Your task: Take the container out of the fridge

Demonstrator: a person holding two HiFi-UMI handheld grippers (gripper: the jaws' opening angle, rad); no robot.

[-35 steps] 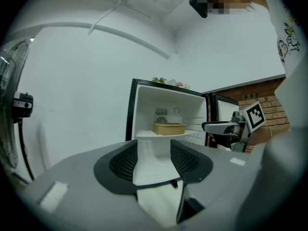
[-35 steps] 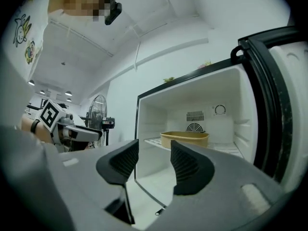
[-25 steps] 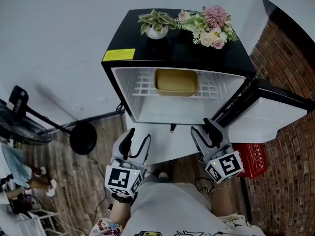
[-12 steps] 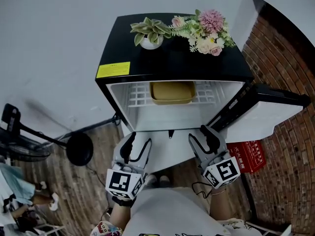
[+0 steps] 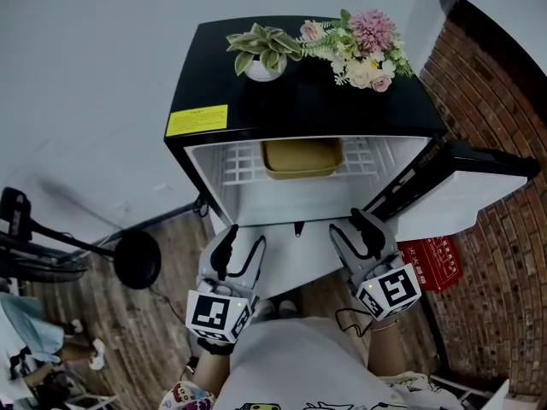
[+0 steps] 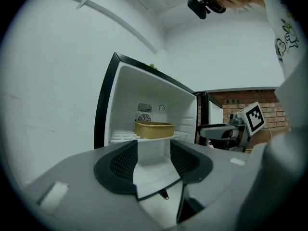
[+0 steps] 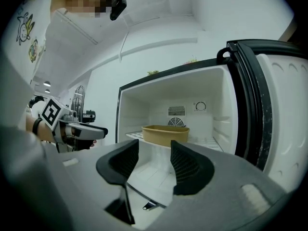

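Head view: the tan container [image 5: 301, 158] sits on the wire shelf [image 5: 239, 162] far back in the open fridge [image 5: 291, 101], untouched. Left gripper [image 5: 244, 239] and right gripper [image 5: 349, 223] hover side by side near the fridge's front edge, both jaws spread, nothing between them. The door [image 5: 461, 196] hangs open at right.

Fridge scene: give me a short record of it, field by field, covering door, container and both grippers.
fridge: small, black top, white interior
door: swung open, at the right side
container: tan tub on the wire shelf, inside, untouched
left gripper: jaws apart, empty, outside the opening
right gripper: jaws apart, empty, outside the opening
on top: potted plant, flower bunch
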